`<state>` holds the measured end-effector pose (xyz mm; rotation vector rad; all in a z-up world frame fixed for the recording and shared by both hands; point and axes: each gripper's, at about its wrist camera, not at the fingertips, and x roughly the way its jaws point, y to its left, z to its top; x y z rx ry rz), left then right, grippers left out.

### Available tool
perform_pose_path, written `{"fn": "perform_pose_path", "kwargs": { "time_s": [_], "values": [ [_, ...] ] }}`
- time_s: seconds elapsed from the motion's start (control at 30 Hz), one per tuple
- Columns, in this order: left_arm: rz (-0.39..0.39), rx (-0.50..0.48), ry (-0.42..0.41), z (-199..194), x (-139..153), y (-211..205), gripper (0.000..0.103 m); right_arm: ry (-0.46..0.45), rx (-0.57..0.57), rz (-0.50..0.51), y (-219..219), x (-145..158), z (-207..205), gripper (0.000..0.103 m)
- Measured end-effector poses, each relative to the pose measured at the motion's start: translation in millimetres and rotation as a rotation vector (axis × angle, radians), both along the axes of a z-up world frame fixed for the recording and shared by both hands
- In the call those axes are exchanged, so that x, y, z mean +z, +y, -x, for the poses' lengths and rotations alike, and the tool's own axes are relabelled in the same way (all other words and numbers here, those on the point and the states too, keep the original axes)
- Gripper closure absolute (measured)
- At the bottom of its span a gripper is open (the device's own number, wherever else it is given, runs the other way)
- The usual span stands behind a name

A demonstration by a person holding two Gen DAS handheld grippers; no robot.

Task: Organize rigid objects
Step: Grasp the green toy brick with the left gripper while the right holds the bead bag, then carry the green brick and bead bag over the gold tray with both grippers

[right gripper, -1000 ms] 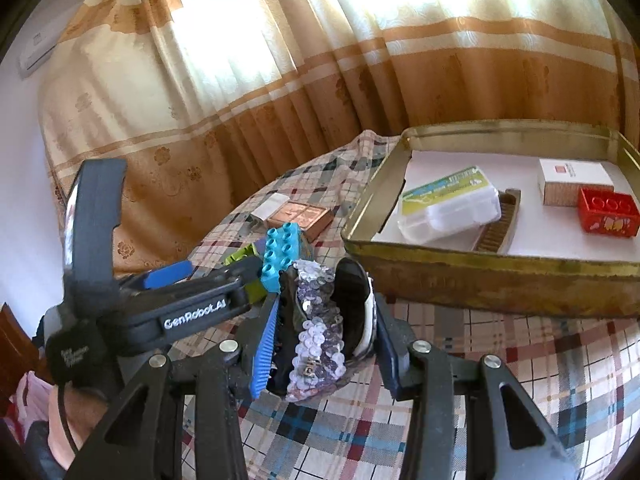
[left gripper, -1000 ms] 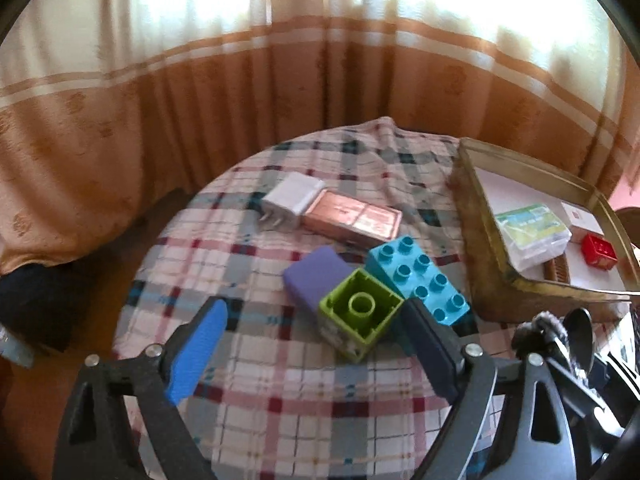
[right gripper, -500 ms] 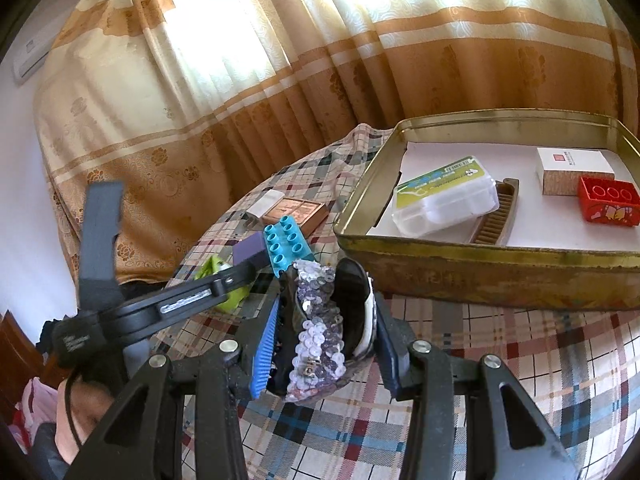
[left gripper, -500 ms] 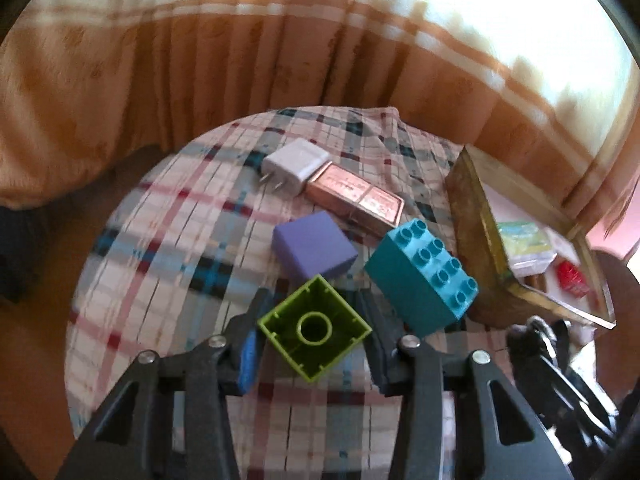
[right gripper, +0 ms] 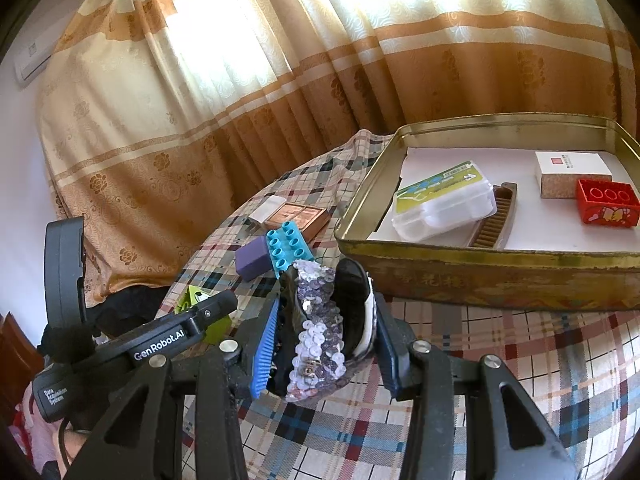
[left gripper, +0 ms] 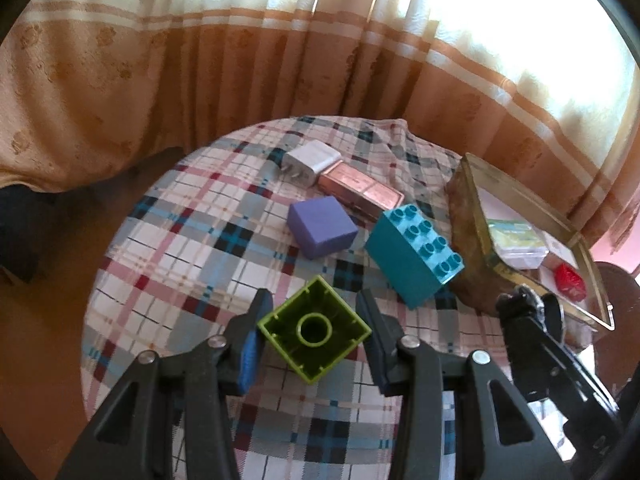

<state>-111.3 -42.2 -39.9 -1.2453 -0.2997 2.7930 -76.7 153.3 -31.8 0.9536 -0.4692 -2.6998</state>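
The left gripper squeezes a green block above the table. Only the right view shows inside the tin, and the right gripper pinching a sequin pouch near it

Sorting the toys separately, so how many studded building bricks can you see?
3: the green brick in the left gripper, the teal brick on the tablecloth beside the tin, the red brick inside it. Others may be hidden.

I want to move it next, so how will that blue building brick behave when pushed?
The blue brick looks like rigid, hollow plastic, so probably light and stiff. Its flat sides suggest sliding on the checked cloth, not rolling. It stands tilted, so it may tip.
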Motion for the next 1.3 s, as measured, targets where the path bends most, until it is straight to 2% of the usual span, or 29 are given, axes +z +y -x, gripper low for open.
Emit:
{"fn": "perform_pose_path", "kwargs": {
  "time_s": [0.23,0.67,1.07,1.3],
  "values": [
    [0.068,0.016,0.049,-9,6,6,0.060,0.013,-0.008,-0.003,1,3,-2,0.057],
    [0.154,-0.017,0.099,-22,20,32,0.060,0.063,-0.065,0.003,15,13,-15,0.057],
    [0.153,-0.082,0.155,-33,45,60,0.060,0.106,-0.137,0.030,55,30,-36,0.057],
    [0.138,-0.139,0.159,-36,48,79,0.060,0.126,-0.244,-0.001,99,35,-53,0.057]
  ]
}}
